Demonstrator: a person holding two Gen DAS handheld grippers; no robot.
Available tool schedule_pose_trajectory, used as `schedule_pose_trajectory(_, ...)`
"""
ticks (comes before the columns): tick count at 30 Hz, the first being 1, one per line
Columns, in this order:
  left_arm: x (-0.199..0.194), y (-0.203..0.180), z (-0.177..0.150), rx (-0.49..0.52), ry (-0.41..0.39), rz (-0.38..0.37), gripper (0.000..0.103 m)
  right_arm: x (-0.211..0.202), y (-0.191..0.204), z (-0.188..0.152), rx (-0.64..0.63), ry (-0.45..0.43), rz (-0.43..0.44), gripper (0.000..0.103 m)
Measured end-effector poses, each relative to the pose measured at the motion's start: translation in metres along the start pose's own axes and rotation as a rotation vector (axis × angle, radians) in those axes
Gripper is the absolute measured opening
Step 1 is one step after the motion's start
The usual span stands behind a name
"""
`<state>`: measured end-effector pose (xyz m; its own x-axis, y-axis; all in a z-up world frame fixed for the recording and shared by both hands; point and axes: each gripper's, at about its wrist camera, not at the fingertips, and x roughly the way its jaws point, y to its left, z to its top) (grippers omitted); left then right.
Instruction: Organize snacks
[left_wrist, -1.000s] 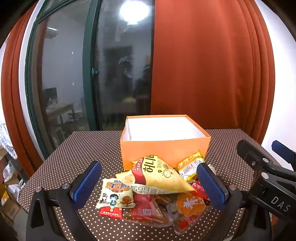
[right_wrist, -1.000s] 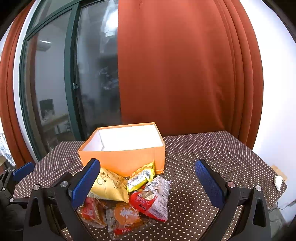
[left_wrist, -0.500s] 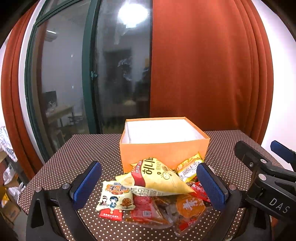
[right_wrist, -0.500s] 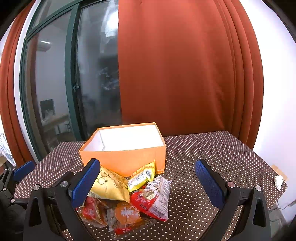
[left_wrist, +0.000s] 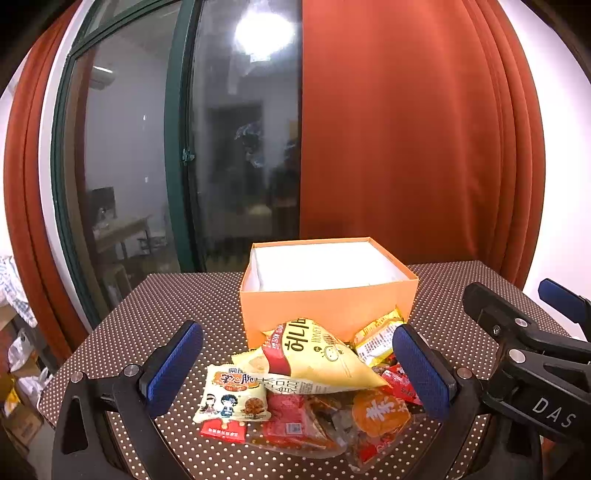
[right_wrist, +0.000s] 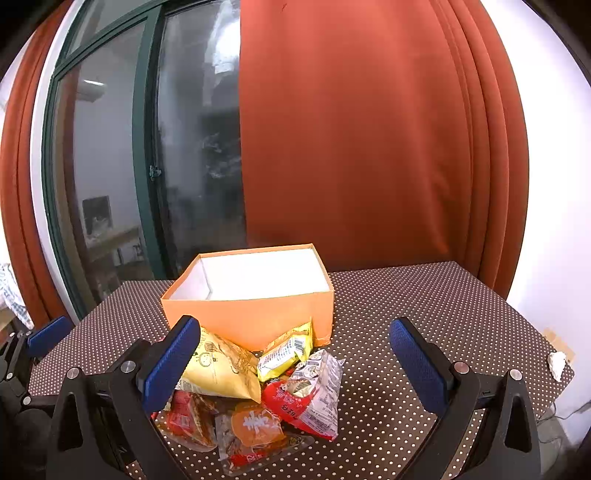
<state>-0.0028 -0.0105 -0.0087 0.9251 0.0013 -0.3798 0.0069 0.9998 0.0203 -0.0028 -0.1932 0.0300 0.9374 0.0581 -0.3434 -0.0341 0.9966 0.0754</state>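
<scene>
Pre-grasp: both tongs, left and right, spread and empty over the snacks at lower centre. Box holds nothing visible. Next: close on one packet, lift clear.

Left hand-held gripper and right hand-held gripper hover side by side, jaws spread wide, gripping nothing

Left wrist view: low over the near table edge, facing the window and curtain, close to the snack pile. Right wrist view: same height, set further right, facing likewise. Both share the orange box, the pile and the dotted table.
</scene>
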Motion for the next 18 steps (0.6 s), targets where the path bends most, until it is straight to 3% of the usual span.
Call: schedule_pose_trajectory(18, 0.0008, 0.0019, 0.0011, -0.006, -0.003, -0.024, 0.102, 0.0027, -0.0002, 0.0005, 0.003, -0.004, 0.005, 0.103)
